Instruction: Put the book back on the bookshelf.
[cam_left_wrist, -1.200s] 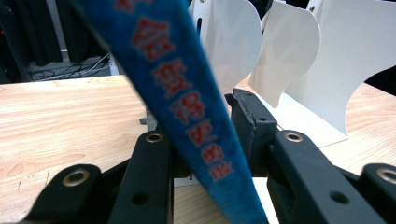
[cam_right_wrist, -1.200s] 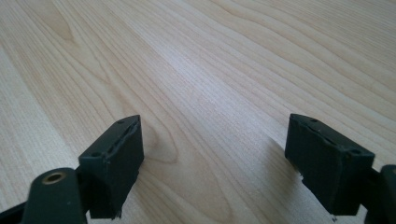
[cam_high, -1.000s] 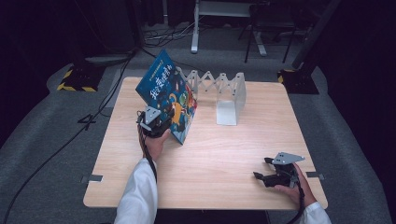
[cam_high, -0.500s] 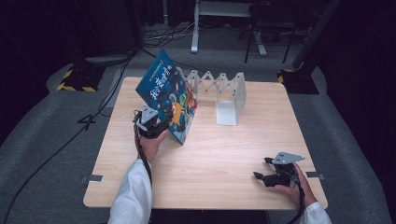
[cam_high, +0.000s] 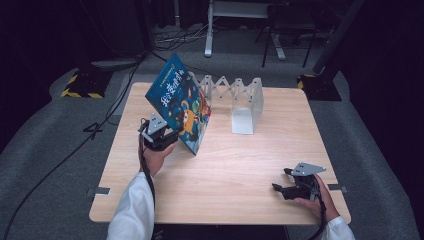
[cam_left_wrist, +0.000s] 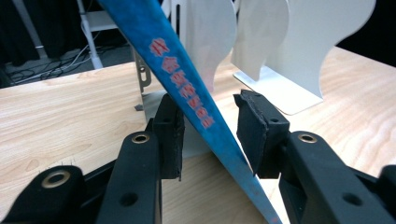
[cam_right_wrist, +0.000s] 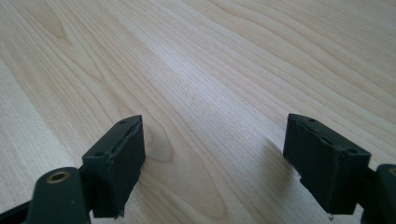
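Note:
A blue picture book (cam_high: 180, 107) stands tilted on the wooden table (cam_high: 240, 165), its lower corner on the wood, just left of a white accordion book rack (cam_high: 245, 102). My left gripper (cam_high: 172, 136) holds the book's lower left edge. In the left gripper view the blue spine (cam_left_wrist: 187, 79) runs slantwise between the pads of this left gripper (cam_left_wrist: 208, 126), touching both, with the rack's dividers (cam_left_wrist: 289, 51) close behind. My right gripper (cam_high: 280, 180) rests near the table's front right corner; seen from the right gripper view, the right gripper (cam_right_wrist: 215, 144) is open over bare wood.
The rack's flat base plate (cam_high: 243, 122) juts toward me at the rack's right end. Dark floor, cables and a yellow-black striped block (cam_high: 80, 87) lie beyond the table's far left edge.
The book and my left gripper have barely shifted, the hand settling slightly lower. The right gripper has not moved.

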